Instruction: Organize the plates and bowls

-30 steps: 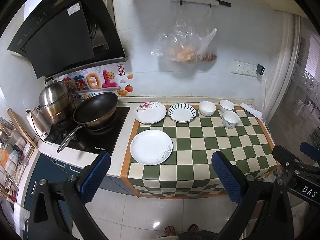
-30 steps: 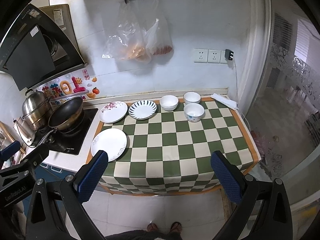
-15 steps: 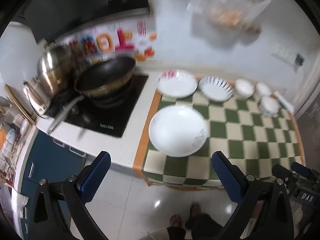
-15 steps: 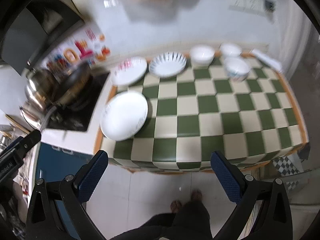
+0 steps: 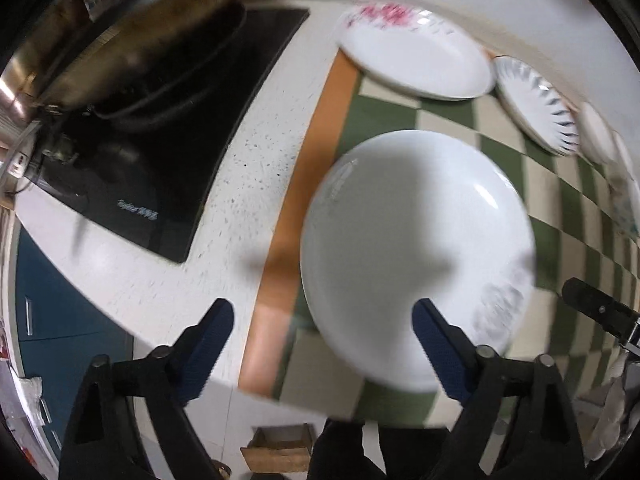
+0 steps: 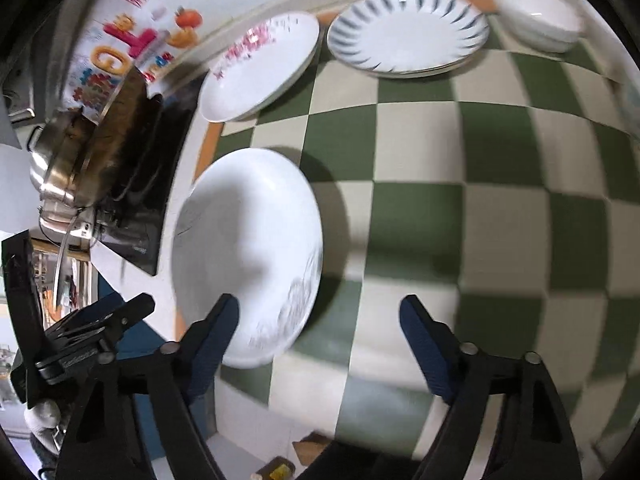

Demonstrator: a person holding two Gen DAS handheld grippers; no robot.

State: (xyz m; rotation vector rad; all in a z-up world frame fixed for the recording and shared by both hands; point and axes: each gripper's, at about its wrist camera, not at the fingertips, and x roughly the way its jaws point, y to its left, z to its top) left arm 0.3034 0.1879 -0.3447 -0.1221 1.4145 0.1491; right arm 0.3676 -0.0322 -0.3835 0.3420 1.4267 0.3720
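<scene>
A large white plate (image 5: 416,248) lies at the near left of the green checked mat; it also shows in the right wrist view (image 6: 248,248). My left gripper (image 5: 324,332) is open, close above the plate's near left rim, holding nothing. My right gripper (image 6: 320,328) is open, just right of the plate's near edge. Behind lie a pink-flowered plate (image 5: 412,56) (image 6: 260,64), a blue-striped plate (image 5: 536,104) (image 6: 408,36) and a white bowl (image 6: 536,12).
A black hob (image 5: 160,136) with a steel wok (image 5: 120,32) stands left of the mat on the white counter (image 5: 224,232). The checked mat (image 6: 500,200) spreads to the right. The counter's front edge is just under both grippers.
Both grippers have dropped from a high, far view to just above the counter, closing in on the large white plate. Both stay open.
</scene>
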